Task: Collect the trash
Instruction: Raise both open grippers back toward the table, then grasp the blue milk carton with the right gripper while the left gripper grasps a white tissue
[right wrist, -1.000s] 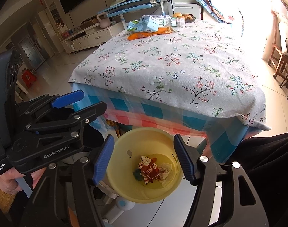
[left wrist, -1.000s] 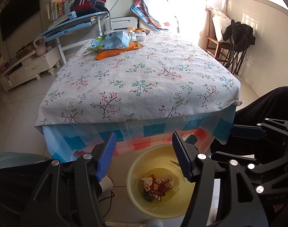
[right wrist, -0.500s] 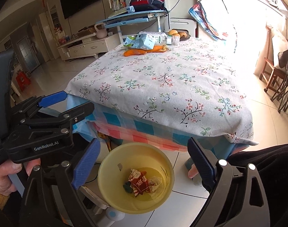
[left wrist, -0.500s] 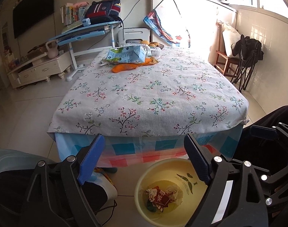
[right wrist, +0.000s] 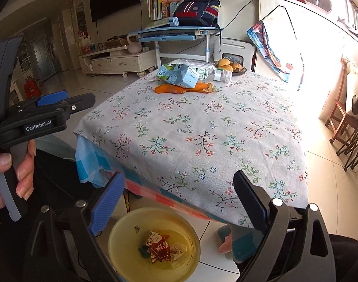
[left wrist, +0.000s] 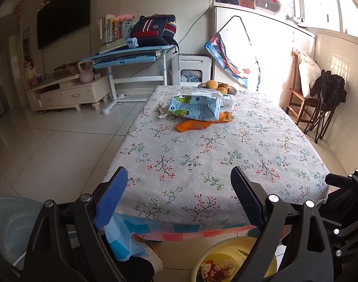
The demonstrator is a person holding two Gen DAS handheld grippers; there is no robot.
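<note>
Both claws stand released with nothing between their pads. The left claw (left wrist: 179, 199) has just finished spreading its jaws, and the right claw (right wrist: 179, 202) is spread just as wide.

The trash left to collect lies at the far end of the surface (left wrist: 214, 164), which is covered in a floral cloth. There a blue-green carton (left wrist: 194, 109) rests across an orange peel (left wrist: 197, 124), with a clear plastic bottle (left wrist: 223, 98) lying on its side just behind it and a dish of fruit (left wrist: 217, 87) beyond.

The right wrist view shows the yellow basin (right wrist: 118, 246) on the floor almost whole, below the near edge of the surface. A red wrapper (right wrist: 159, 249) and crumpled paper (right wrist: 179, 251) lie in its bottom. The left wrist view catches only a slice of that basin (left wrist: 226, 244) at its lower edge, partly hidden by the claw's own finger.

Only the right wrist view shows the person's left hand (right wrist: 12, 176) wrapped around the left claw's handle, at the left of the picture. The left wrist view in turn shows a black folded chair (left wrist: 327, 103) leaning by the wall at right.
</note>
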